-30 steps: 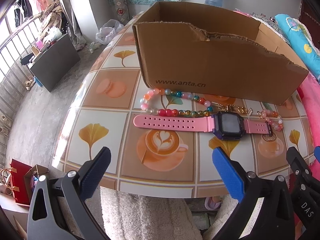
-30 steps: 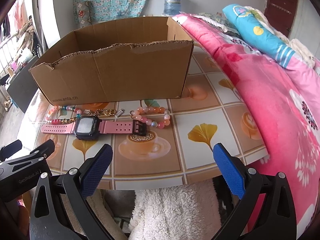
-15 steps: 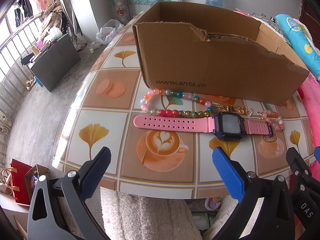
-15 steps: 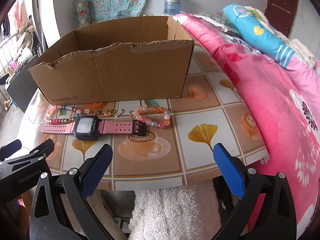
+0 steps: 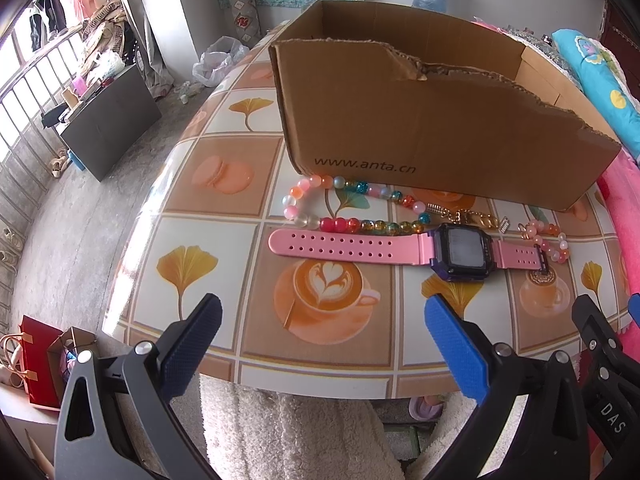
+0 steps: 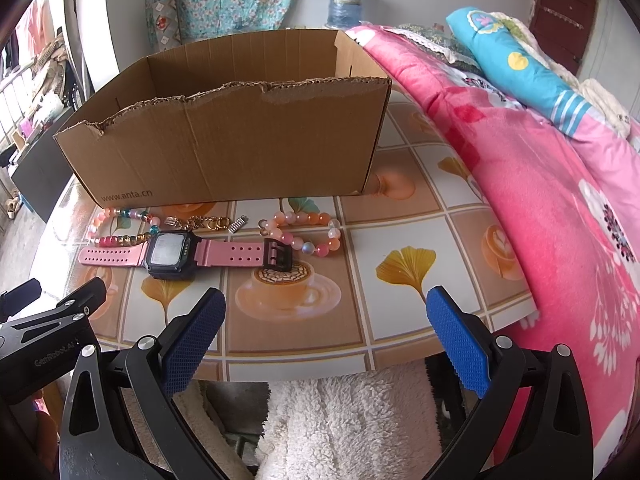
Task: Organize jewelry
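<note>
A pink-strapped digital watch point(image 5: 404, 246) point(image 6: 184, 254) lies flat on the tiled table, in front of an open cardboard box point(image 5: 432, 128) point(image 6: 240, 148). Behind the watch lie a multicoloured bead bracelet point(image 5: 344, 206) point(image 6: 120, 226), a gold chain point(image 5: 468, 216) point(image 6: 200, 222) and a pink-orange bead bracelet point(image 5: 548, 238) point(image 6: 308, 232). My left gripper point(image 5: 322, 322) hangs open over the table's near edge, short of the watch strap. Open as well, my right gripper point(image 6: 326, 314) hovers at the near edge, below the pink-orange bracelet. Nothing is between either pair of fingers.
The round table point(image 5: 224, 216) has a glossy tile-print cover. A pink floral blanket point(image 6: 560, 200) and a blue pillow point(image 6: 516, 60) press against its right side. White fleece point(image 6: 348, 420) lies below the near edge. To the left, the floor drops away with a dark cabinet point(image 5: 108, 120).
</note>
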The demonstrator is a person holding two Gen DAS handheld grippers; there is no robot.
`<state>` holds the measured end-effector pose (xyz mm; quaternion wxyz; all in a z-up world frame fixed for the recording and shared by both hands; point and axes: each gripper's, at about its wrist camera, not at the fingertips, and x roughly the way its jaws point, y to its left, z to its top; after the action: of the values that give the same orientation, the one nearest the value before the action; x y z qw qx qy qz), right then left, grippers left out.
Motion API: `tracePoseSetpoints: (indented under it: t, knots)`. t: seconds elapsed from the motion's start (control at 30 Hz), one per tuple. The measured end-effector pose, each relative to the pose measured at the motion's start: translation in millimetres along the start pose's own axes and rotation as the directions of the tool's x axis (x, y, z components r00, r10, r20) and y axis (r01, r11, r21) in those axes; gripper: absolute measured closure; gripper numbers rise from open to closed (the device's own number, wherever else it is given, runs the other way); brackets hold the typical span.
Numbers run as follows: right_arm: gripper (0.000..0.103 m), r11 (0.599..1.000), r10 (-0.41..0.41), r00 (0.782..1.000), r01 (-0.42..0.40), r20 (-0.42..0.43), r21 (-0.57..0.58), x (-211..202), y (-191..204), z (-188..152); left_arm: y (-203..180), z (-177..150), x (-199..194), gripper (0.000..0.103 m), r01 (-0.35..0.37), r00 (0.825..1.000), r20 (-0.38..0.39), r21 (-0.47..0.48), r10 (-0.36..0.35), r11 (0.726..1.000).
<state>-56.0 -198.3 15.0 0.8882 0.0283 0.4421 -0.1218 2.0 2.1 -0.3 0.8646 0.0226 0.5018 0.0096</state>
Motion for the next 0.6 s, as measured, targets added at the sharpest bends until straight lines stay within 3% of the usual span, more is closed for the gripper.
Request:
tracePoseSetpoints:
  t: [0.6]
  knots:
    - [0.006,1.0,-0.018,1.0,0.018,-0.003,-0.011,5,4,6,9,7,11,0.004,-0.011,1.0,-0.012,-0.003,0.011,1.0]
